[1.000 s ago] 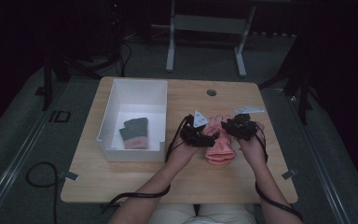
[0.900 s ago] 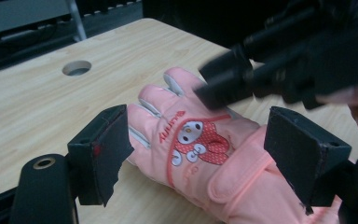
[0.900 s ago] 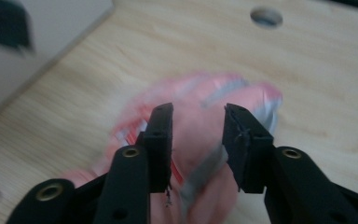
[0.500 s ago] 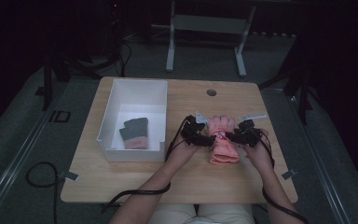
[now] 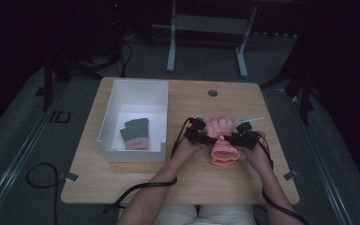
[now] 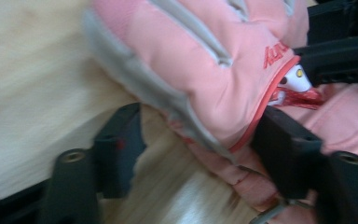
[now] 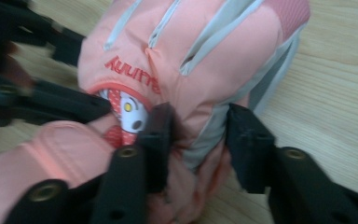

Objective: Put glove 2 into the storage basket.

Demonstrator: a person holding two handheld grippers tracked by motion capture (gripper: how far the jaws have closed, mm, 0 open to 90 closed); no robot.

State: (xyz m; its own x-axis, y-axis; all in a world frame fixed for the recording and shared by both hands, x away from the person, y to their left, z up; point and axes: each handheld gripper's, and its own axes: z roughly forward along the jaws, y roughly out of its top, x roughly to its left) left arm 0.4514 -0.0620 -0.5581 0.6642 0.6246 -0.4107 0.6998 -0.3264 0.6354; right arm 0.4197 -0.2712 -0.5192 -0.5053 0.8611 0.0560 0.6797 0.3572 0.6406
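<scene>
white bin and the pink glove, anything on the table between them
Mostly bare wood. In the high view, between the white bin and the pink glove lie only the left tool, its cable and the hand holding it.

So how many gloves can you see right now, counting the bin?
2, as far as the pictures show: a pink glove on the table between the two claws, and a grey glove in the white bin. A second layer may lie under either; I cannot tell.

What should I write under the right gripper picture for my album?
Black tongs straddle the edge of a pink ski glove on a wooden table.
</scene>
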